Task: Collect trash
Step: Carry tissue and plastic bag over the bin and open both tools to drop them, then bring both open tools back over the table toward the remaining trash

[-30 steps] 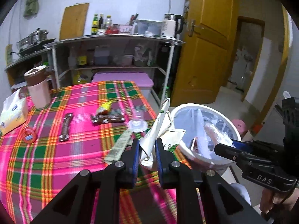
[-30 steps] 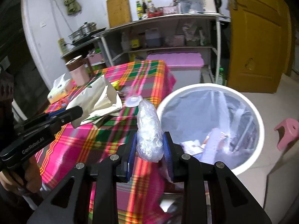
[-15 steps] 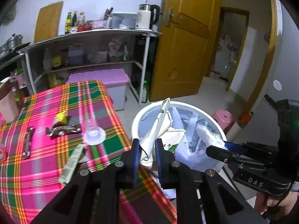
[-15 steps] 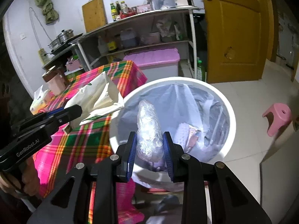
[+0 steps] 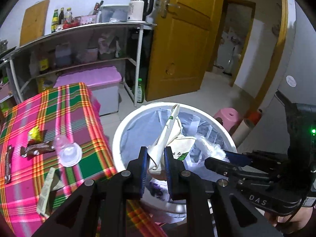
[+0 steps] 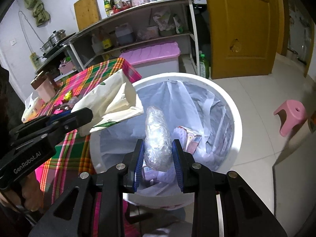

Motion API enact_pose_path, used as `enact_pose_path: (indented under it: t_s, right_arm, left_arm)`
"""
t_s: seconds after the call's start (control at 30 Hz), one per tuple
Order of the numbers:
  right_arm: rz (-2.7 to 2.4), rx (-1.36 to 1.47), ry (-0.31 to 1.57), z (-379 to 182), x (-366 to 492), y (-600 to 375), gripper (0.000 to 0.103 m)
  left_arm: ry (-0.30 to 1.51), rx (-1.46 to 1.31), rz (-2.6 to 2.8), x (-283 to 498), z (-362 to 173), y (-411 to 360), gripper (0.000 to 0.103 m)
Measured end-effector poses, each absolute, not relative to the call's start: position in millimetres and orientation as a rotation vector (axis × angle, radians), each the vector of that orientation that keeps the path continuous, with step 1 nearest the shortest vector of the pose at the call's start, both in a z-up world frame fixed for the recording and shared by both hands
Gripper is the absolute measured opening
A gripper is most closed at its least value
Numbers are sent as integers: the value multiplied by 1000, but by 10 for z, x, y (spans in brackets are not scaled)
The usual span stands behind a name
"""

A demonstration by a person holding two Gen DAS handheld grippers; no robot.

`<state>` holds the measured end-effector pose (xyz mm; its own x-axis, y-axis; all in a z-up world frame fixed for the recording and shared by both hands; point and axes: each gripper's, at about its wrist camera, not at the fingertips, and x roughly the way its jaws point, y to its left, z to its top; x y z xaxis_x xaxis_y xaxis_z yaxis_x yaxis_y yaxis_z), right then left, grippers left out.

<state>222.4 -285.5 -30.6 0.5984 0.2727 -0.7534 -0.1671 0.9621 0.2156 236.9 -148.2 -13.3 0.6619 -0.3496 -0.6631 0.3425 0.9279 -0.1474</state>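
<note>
A white round trash bin (image 5: 126,124) (image 6: 235,114) with a clear liner stands on the floor beside the table. My left gripper (image 5: 155,156) is shut on a crumpled cream paper bag (image 5: 167,136) (image 6: 110,102) with green print, held over the bin's near rim. My right gripper (image 6: 157,154) is shut on a wad of clear plastic wrap (image 6: 157,134) (image 5: 211,148) above the bin's opening. Wrappers lie at the bottom of the bin. On the plaid tablecloth (image 5: 65,106) lie a brown wrapper (image 5: 37,150), a yellow wrapper (image 5: 34,134), a clear plastic lid (image 5: 69,154) and a pale sachet (image 5: 46,193).
A pink-lidded storage box (image 5: 90,79) sits under a metal shelf rack (image 5: 79,29) behind the table. A yellow door (image 5: 183,45) stands ajar at the right. A pink stool (image 6: 292,114) stands on the tiled floor past the bin. A tissue pack (image 6: 29,108) and brown-lidded jar (image 6: 42,86) sit on the table.
Both grippers swung right, off the table and over the bin, sinking a little. The paper bag and the plastic wad stayed gripped throughout.
</note>
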Motion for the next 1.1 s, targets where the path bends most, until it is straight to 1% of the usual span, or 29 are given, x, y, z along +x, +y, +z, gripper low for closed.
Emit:
enact_pose_path:
  t_s: [0.17,0.23,0.27,0.3,0.43,0.47,0.5,0.57,1.1]
  right_arm:
    - [242,126,908,-339,2268,-2867,31]
    - [238,130,909,-355,2277,-2889,33]
    - [237,132,909,-362,2280,-2903,38]
    - [236,135,907,-364,2282,-2913,41]
    - [235,137,898,-347,2268,-2917,41]
    - [235,136,895,-336,2259,-2917,41]
    - [237,137,891,-329,2247,-2917,41]
    - [236,136,884,-307,2225,-2919,41]
    - [302,131,814,-61,1862,-2714,41]
  left_arm:
    - [775,-10,-414,2475,-215,-1563,18]
    - [787,-10,-415,2516,-248,-1567,18]
    - [793,-11,-416,2526,-259,-1568,19]
    - [800,-13,-416,2538,-275,-1565,19]
    - [805,-15,-414,2539,-281,-1558,19]
    - [802,-14,-415,2534,-269,-1553,21]
    - [798,-13,-416,2533,-260,-1555,25]
    - [792,-15,-419,2525,-244,-1547,29]
    - [740,-39,-359,2022,-62,-1214,29]
